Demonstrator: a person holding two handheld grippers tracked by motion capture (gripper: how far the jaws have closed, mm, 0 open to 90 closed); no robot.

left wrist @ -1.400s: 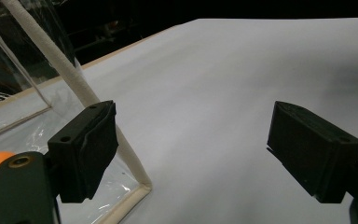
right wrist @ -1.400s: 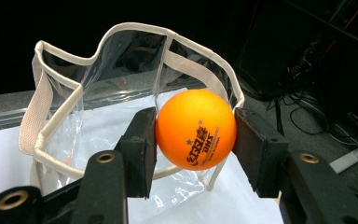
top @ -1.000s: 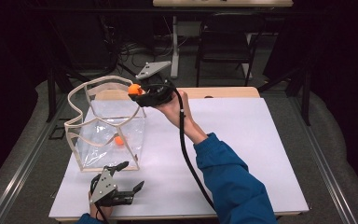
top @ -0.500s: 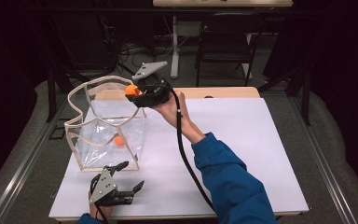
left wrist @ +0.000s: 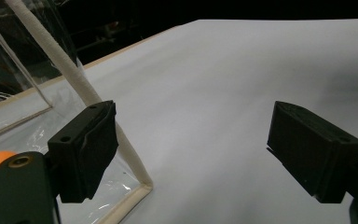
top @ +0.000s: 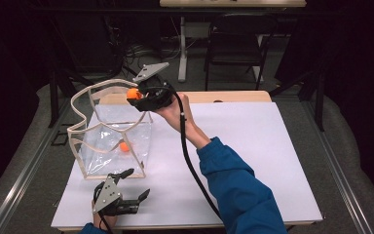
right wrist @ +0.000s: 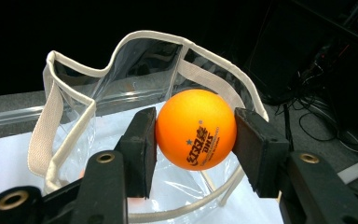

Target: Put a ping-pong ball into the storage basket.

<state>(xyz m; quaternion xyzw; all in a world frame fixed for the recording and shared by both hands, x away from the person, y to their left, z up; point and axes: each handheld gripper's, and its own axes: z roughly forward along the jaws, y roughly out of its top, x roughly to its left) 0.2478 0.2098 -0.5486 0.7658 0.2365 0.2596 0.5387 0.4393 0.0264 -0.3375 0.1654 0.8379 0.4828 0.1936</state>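
A clear plastic bag (top: 112, 136) with a cream fabric rim stands open on the left of the white table. An orange ball (top: 124, 146) lies at its bottom. My right gripper (top: 135, 97) hovers over the bag's far right rim, shut on a second orange ball (right wrist: 196, 129) with print on it, and the bag's opening (right wrist: 121, 84) sits just beyond and below the jaws. My left gripper (top: 131, 183) rests near the table's front edge, in front of the bag, jaws wide apart with nothing between them. The bag's corner seam (left wrist: 121, 144) shows beside its left pad.
The white table top (top: 253, 146) stretches bare to the right of the bag. A black cable (top: 190, 161) trails from the right gripper along the blue sleeve. A chair (top: 233, 44) and desk legs stand in the dark behind the table.
The right gripper with its ball has shifted slightly left and toward the bag's opening. The left gripper has stayed where it was.
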